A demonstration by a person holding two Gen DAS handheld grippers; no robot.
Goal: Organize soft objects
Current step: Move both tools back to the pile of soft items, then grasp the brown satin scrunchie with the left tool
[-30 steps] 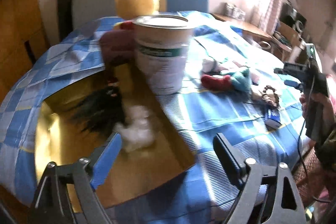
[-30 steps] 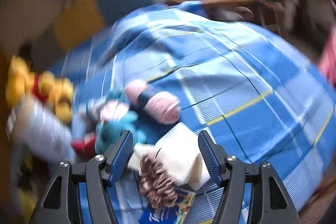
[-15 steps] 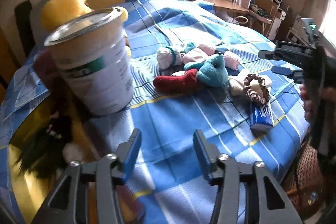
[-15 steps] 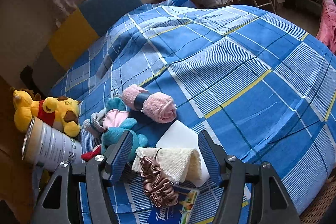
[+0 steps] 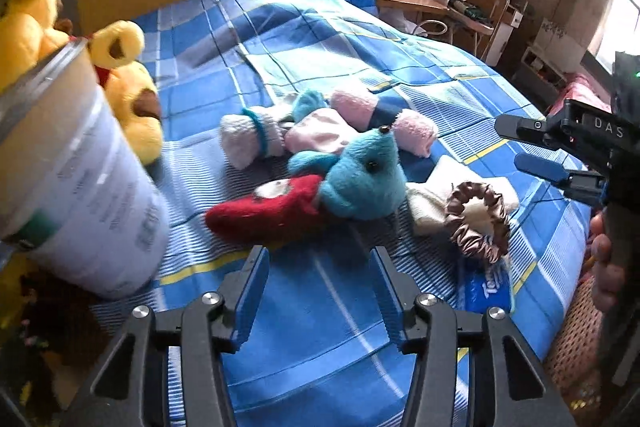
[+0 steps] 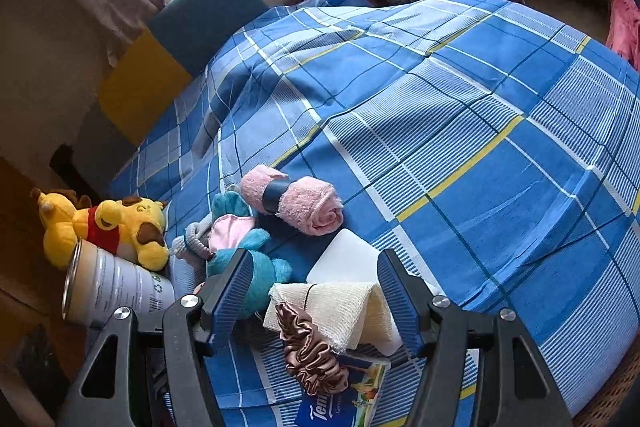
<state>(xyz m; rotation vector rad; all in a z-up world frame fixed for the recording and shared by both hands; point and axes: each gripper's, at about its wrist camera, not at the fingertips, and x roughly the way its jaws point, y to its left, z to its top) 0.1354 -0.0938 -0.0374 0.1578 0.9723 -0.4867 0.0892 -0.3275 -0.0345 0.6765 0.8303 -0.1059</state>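
Blue checked bedspread (image 6: 460, 131), teal plush (image 5: 360, 179), red sock (image 5: 264, 211), pink towel roll (image 6: 296, 199)

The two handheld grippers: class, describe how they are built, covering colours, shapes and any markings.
Both the left gripper and the right gripper have black angular frames, silver bolt heads and two flat fingers faced with ribbed blue pads. Seen from the left wrist view, the right gripper carries white letters "DAS" and a small green light.

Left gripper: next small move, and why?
Probably ease the left gripper forward and down onto the red sock. Its jaws are opening with nothing between them, and the sock lies just ahead, nearest its fingertips, beside the blue plush.
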